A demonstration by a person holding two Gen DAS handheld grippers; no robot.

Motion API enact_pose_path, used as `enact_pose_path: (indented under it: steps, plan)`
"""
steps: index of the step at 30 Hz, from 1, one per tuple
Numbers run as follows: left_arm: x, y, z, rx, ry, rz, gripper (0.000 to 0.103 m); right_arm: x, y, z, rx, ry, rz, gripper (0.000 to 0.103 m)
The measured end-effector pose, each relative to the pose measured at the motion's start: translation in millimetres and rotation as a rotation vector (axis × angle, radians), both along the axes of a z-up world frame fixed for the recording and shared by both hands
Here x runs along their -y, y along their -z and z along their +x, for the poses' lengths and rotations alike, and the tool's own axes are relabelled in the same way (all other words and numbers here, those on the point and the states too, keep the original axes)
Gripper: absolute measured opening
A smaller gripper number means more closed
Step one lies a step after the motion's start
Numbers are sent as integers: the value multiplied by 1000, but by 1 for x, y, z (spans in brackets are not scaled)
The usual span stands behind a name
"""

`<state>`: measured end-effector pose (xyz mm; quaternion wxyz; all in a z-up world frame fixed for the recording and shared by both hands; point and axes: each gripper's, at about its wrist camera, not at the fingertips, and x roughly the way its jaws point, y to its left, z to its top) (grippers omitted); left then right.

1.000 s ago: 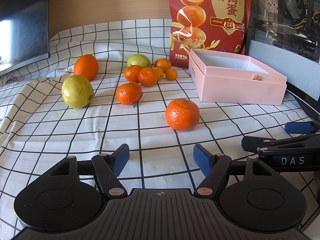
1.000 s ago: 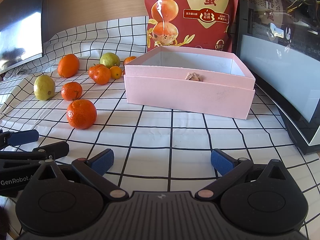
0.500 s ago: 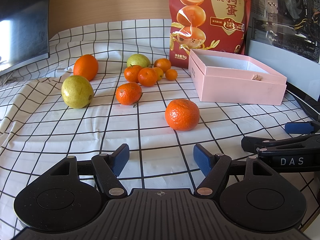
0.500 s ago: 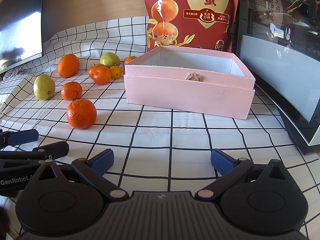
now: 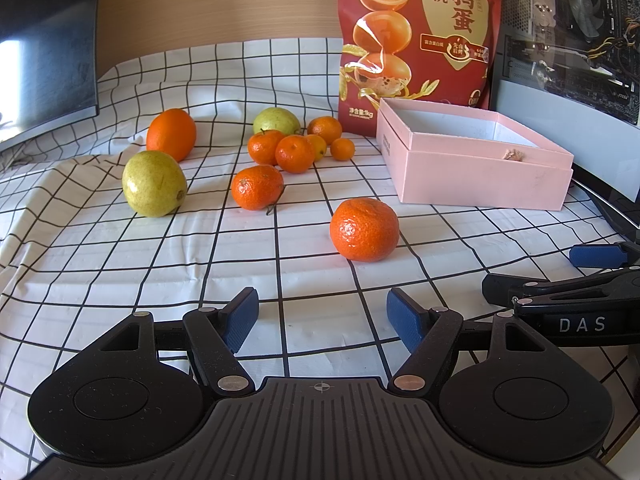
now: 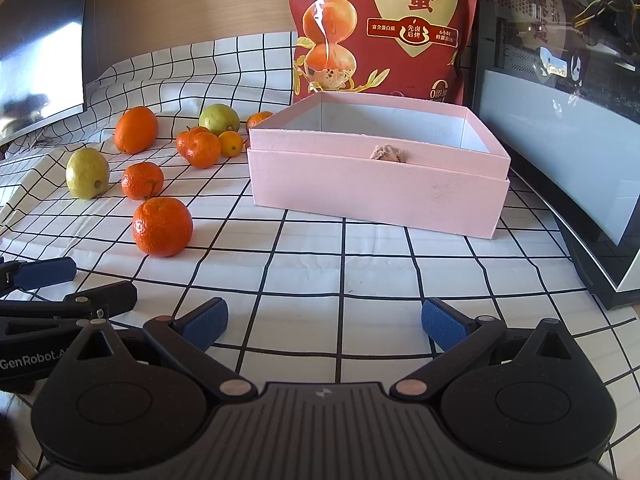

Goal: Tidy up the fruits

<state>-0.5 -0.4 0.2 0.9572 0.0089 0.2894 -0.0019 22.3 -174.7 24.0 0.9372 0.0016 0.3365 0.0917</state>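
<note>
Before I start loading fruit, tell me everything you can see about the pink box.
The pink box is a shallow, open-topped rectangular carton, seemingly matte paperboard, pale white inside. A step line around the walls suggests it sits nested in its lid or a base. No fruit shows inside, though its floor is mostly hidden. A small crumpled pinkish-brown tuft sits at the near rim. The box rests flat on the checked cloth, in front of the red snack bag, right of the fruit. Neither gripper touches it.

We look low across the checked cloth [image 5: 120,264] from its near edge; our left wrist view faces the fruit, our right faces the pink box [image 6: 372,192], both sharing the nearest mandarin [image 5: 364,229]
</note>
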Motion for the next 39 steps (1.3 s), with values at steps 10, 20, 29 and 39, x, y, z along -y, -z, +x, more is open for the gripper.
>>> enact_pose_path:
  steps: [10,20,29,39]
  plan:
    - [1,-7,3,-42,6,3,77,1,-1,3,-26,-23,-8,103]
    - [-60,-33,26,-181,25,-224,68,-2,-13,24,-217,-98,-40,103]
    - [-142,-82,56,-171,-35,-250,63,-12,-10,23,-253,9,-51,103]
    - [-154,-89,66,-199,135,-321,58,-17,-35,54,-148,125,-33,90]
